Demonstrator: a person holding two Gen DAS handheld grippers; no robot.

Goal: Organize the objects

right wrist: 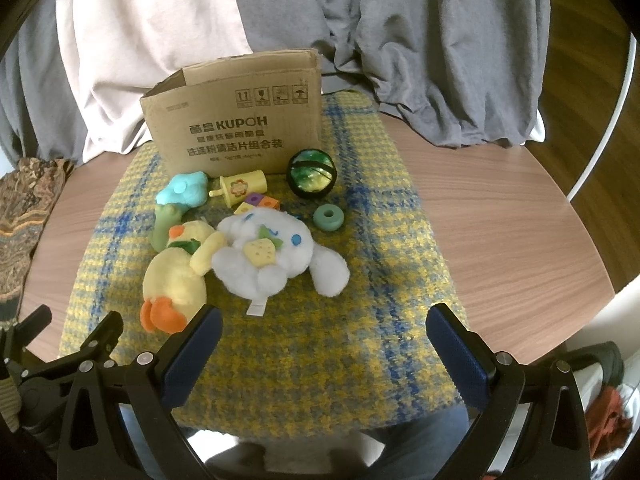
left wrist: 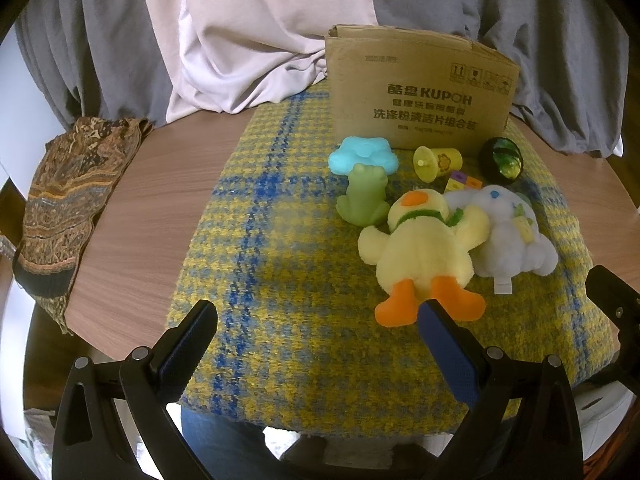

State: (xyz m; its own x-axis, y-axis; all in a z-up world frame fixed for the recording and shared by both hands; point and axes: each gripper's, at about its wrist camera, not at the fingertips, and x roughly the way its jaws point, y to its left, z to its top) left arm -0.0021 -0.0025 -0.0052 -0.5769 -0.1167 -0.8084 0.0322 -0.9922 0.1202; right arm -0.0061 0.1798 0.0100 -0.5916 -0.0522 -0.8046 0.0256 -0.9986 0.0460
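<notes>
Both grippers, left [left wrist: 318, 320] and right [right wrist: 324, 324], hover wide-fingered and empty at the frame bottom, toys [right wrist: 260, 256] clustered mid-frame before the box [right wrist: 236, 128].

A: Where is there room to pass?

B: The near part of the plaid cloth [right wrist: 320, 360] lies bare, and so does its left half in the left wrist view.

A: And what blocks the way?

B: The yellow duck [left wrist: 424, 256] and white plush [right wrist: 272, 256] lie touching. Behind them the small toys crowd against the cardboard box [right wrist: 240, 128]. The green ring [right wrist: 329, 217] sits apart.
</notes>
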